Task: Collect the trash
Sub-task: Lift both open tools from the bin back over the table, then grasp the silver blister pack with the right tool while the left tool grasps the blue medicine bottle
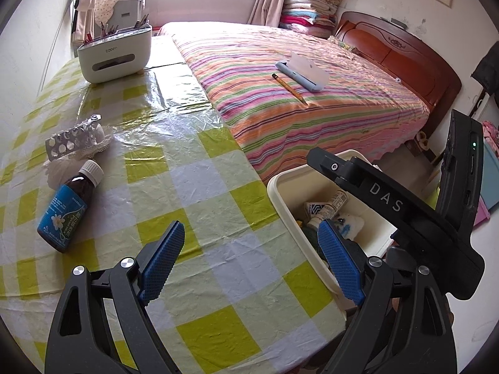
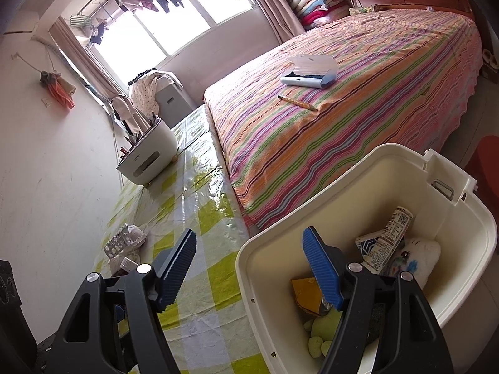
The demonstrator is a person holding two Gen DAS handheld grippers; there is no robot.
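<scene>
A: Left wrist view first: how many pieces of trash lie on the counter (image 1: 193,168)?

B: I count three kinds in one cluster at the far left. One brown bottle (image 1: 67,208) with a blue label and white cap lies on its side. Two foil blister packs (image 1: 73,138), emptied, rest on crumpled white tissue (image 1: 103,138) just beyond it. The tissue I cannot count.

A: And the bin?

B: One cream bin (image 2: 368,171), standing off the counter's right edge, between the counter and the bed (image 1: 280,93). Inside it are one printed tube, one small carton, a yellow wrapper, a white wad and some green lumps.

A: Both grippers?

B: The left gripper (image 1: 249,249) has its jaws wide apart with nothing between them; its right finger hangs over the bin's rim. The right gripper (image 2: 249,258) is also spread and carries nothing; its right finger sits over the bin's mouth, its left one over the counter.

A: Room to move?

B: The checked cloth between the grippers and the cluster is bare. One white organiser (image 1: 113,54) stands at the far end, well apart from the trash. One pencil (image 1: 288,88) and one blue-and-white case (image 1: 304,73) lie on the bed.
</scene>
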